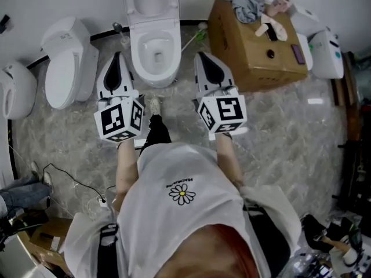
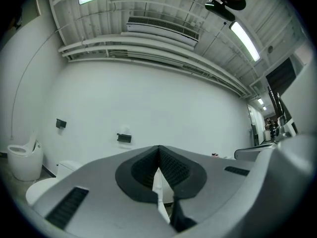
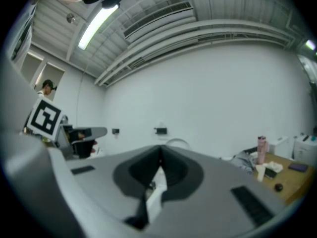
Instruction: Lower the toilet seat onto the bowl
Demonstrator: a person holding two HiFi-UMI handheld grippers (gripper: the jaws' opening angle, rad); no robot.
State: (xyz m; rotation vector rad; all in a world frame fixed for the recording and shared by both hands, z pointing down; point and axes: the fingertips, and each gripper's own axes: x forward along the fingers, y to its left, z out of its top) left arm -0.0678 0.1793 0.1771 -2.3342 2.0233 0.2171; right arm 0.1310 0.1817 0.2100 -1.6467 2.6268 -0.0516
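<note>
Grey marbled tile makes up the floor (image 1: 278,149), and on it a person in a white shirt stands facing a white toilet (image 1: 152,77) set against the wall. To its right sits a cardboard box (image 1: 249,57) with crumpled clothes (image 1: 248,3) and small items on top. To its left stand two spare toilets (image 1: 66,62), lids down.

The toilet seat (image 1: 152,0) is upright, leaning back at the wall end of the toilet, and the bowl (image 1: 155,55) below it is open. Nothing touches the seat.

The left gripper (image 1: 117,57) is held just left of the bowl and the right gripper (image 1: 201,55) just right of it, both pointing toward the wall and roughly level. In the left gripper view the jaws are clenched together with nothing between them; only a sliver of white porcelain shows past the tips. The right gripper view gives the same reading: jaws pressed shut and empty, aimed at the bare white wall.

By this reading the task has not begun. The seat has neither been reached nor tipped forward. What remains is the whole job: bringing a gripper up to the seat's rim, drawing it away from the wall, and easing it down until it rests flat on the bowl rather than dropping.
</note>
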